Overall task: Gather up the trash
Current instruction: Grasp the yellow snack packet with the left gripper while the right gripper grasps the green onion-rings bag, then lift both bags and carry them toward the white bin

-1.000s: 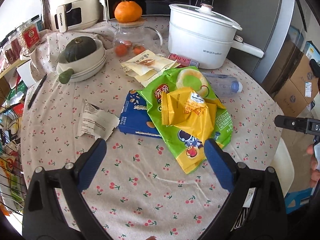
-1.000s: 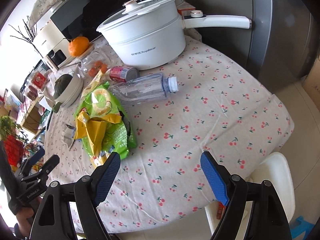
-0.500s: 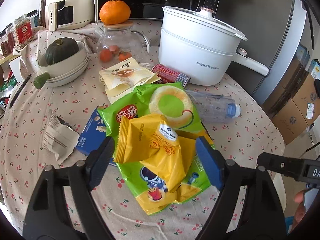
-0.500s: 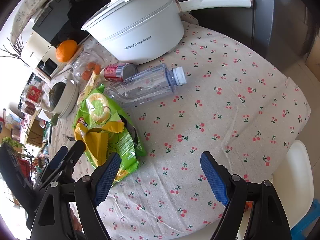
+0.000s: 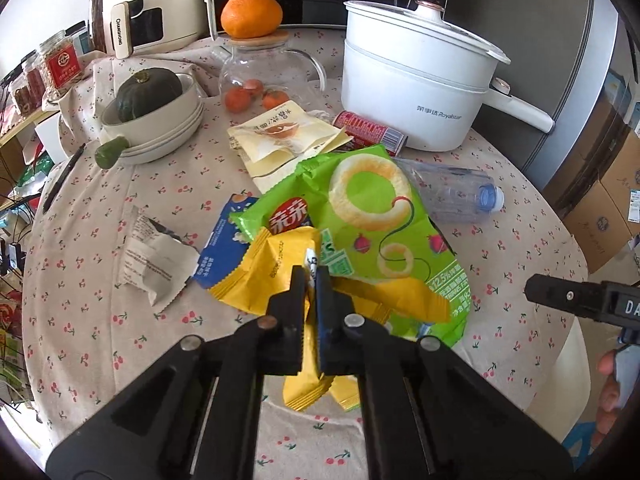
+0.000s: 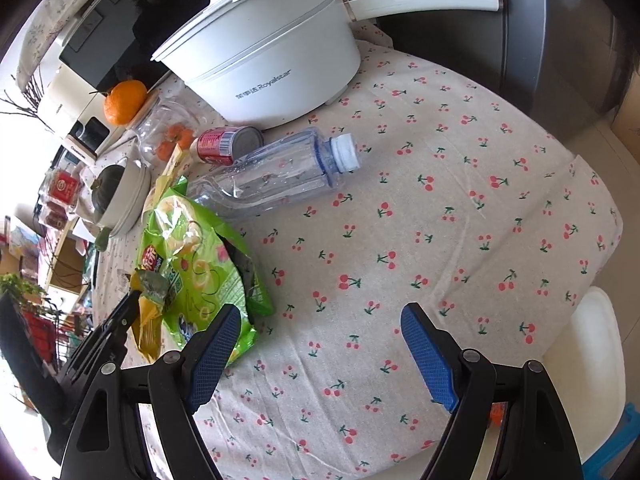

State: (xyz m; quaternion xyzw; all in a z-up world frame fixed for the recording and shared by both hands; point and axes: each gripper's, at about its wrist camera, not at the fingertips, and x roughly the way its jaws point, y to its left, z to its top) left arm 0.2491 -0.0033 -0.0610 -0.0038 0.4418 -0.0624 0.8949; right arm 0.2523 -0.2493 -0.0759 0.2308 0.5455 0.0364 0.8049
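My left gripper (image 5: 311, 278) is shut on a crumpled yellow snack wrapper (image 5: 276, 276), which lies on a green chip bag (image 5: 360, 216). A blue carton (image 5: 224, 248), a white torn wrapper (image 5: 154, 264), a cream pouch (image 5: 284, 140), a red can (image 5: 370, 132) and an empty plastic bottle (image 5: 452, 196) lie around them. My right gripper (image 6: 320, 344) is open and empty above bare tablecloth, right of the green bag (image 6: 196, 264). The bottle (image 6: 276, 172) and the can (image 6: 224, 144) show beyond it. The left gripper (image 6: 120, 320) shows at the far left, on the yellow wrapper (image 6: 150, 320).
A white electric pot (image 5: 416, 92) stands at the back right. A glass jar (image 5: 264, 76) with an orange on its lid, stacked bowls holding a squash (image 5: 148, 120) and an air fryer (image 5: 152, 4) stand behind. The round table's edge (image 6: 600, 240) drops off right, beside a white stool (image 6: 592, 360).
My left gripper has moved forward and down onto the trash pile and closed on the yellow wrapper. My right gripper has moved a little closer over the table and stays open.
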